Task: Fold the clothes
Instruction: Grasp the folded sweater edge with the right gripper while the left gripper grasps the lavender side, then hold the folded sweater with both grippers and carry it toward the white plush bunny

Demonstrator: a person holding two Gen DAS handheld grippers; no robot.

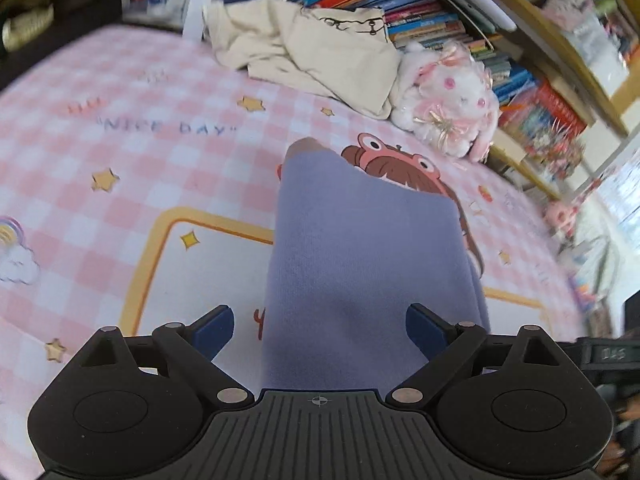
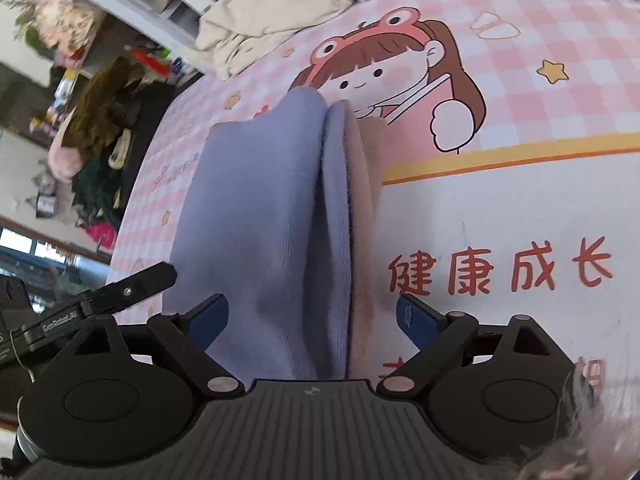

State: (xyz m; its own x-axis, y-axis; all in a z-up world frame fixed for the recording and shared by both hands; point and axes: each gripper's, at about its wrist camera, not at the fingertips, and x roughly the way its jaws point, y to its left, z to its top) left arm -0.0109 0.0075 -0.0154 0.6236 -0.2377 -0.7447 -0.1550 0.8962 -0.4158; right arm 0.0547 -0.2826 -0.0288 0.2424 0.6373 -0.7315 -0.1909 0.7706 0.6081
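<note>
Fleece lies doubled between both spread-fingered grippers, left and right, neither gripping; its thick layers could spring apart or slide unpinned.

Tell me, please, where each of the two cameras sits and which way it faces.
Left wrist view: sits on the left hand-held gripper, looking forward along open blue fingers over the folded lavender fleece garment toward a crumpled cream cloth and bookshelf; no body part shows.
Right wrist view: sits on the right hand-held gripper, fingers open, facing the garment's layered edge; the other gripper's black tool shows at left.
Shared: the garment, the pink checked cartoon mat, the cream cloth.
</note>
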